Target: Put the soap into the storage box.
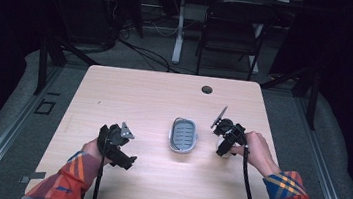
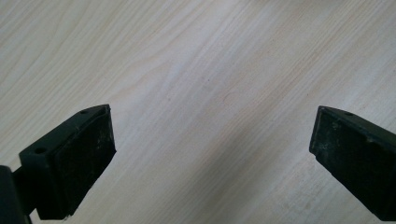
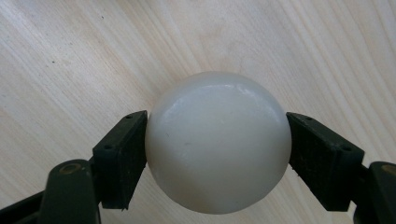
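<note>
Between the right gripper's (image 3: pixel 217 149) two black pads (image 3: pixel 123 156): a smooth white ball (image 3: pixel 217 142), glossy, clamped on both sides, pads pressing flat against it left and right. Bare wood grain of the table (image 3: pixel 70 56) right behind it in the right gripper view, though can't tell if the ball actually rests on the wood or hangs just above it. From the high view, ball (image 1: pixel 223 148) barely peeking out as a pale spot under the right gripper (image 1: pixel 225 144), over the right half of the table (image 1: pixel 165 93), just beside a small grey tray (image 1: pixel 183 135) with a blue-grey ribbed inside. Not touching the tray, a little gap of wood in between. Right hand (image 1: pixel 254 149) wrapped round the gripper body, cable trailing back toward the near edge, plaid sleeve (image 1: pixel 289 190) coming in from the bottom right.

Over on the other side, left gripper (image 1: pixel 117 149) low over the left part of the table, well apart from the tray and the ball. Jaws spread wide in the left gripper view, left gripper (image 2: pixel 212 154) holding nothing, just pale wood (image 2: pixel 201 70) between them. Further back: round hole (image 1: pixel 207 89) near the far edge of the tabletop, dark folding chair (image 1: pixel 232 33) beyond it on the floor
</note>
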Demonstrator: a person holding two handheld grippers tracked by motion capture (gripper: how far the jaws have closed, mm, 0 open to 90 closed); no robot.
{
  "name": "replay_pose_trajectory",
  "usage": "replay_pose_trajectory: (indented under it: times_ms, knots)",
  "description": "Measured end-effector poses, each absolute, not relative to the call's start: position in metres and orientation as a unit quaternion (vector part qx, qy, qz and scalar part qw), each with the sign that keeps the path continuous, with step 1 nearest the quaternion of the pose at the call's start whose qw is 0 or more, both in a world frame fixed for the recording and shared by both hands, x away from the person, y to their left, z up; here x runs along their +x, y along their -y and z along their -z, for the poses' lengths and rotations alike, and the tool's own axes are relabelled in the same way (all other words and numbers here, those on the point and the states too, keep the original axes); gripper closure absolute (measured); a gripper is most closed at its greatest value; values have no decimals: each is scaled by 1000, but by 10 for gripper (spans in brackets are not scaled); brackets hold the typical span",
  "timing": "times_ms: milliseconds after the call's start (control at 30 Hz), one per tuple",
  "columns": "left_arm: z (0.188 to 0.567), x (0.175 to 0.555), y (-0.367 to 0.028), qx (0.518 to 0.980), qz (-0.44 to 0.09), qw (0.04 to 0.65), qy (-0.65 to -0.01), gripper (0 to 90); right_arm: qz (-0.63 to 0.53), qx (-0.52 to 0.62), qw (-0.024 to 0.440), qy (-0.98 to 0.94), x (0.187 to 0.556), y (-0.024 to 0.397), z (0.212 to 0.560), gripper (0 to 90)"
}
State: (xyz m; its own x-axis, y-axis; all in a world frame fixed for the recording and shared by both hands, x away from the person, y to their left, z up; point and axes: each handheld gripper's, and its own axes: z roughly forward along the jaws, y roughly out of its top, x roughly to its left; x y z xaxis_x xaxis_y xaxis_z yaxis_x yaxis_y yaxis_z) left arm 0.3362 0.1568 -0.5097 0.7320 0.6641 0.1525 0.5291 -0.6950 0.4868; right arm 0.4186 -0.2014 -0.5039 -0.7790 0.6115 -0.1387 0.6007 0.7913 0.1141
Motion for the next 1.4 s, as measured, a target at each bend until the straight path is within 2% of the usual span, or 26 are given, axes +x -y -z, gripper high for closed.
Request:
replay_pose_trajectory:
  times_ms: [867, 1400]
  knots:
    - [510, 336, -158, 906, -159, 211, -331, 1, -39, 302, 90, -948, 427, 177, 490, 236]
    - [510, 337, -158, 906, -159, 212, -331, 1, -43, 288, 100, -952, 432, 161, 470, 236]
